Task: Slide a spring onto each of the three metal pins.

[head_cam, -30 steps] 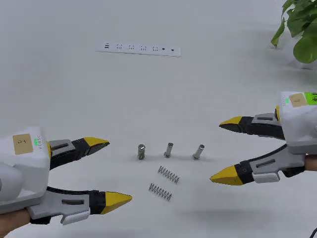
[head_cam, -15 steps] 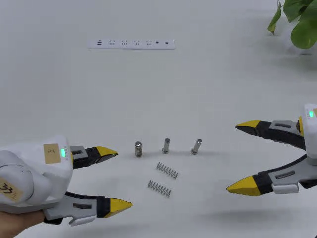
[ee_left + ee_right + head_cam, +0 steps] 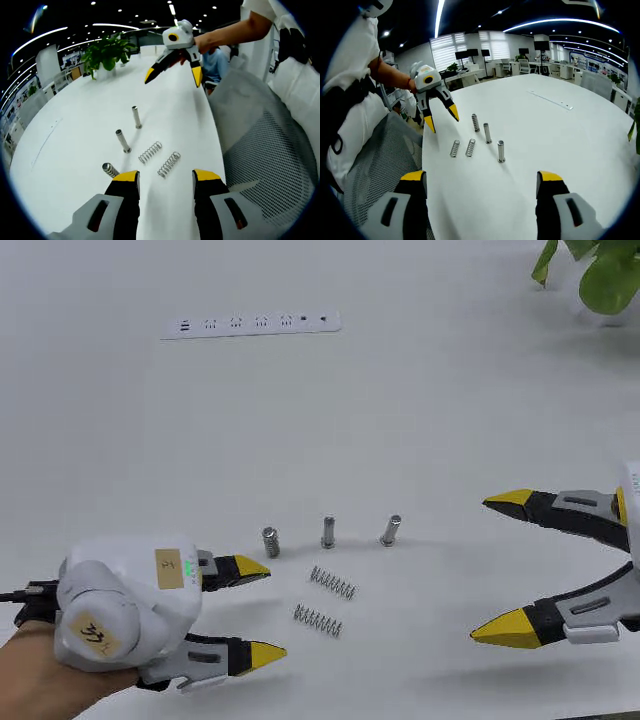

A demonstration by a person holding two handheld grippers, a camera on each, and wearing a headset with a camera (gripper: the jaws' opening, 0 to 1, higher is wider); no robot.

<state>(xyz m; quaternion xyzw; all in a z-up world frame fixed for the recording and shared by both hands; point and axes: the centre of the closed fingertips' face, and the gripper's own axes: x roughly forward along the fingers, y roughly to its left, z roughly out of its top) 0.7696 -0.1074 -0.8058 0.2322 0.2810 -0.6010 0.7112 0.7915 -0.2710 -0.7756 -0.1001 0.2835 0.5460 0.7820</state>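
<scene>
hovering wide open and empty, the left gripper [image 3: 272, 610] has two loose springs [image 3: 332, 583] just off its tips and three upright pins [image 3: 328, 532] nearby, all between it and the equally open, empty right gripper [image 3: 482, 568].

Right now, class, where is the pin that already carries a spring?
In the head view, the sprung pin stands leftmost of three, beside the middle pin, close to the left gripper.

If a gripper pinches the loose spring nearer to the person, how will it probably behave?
The nearer spring is thin, open coiled wire, so it is probably light and may squash or bend if pinched hard. It lies on its side on the smooth white table, so a push would likely roll it.
</scene>
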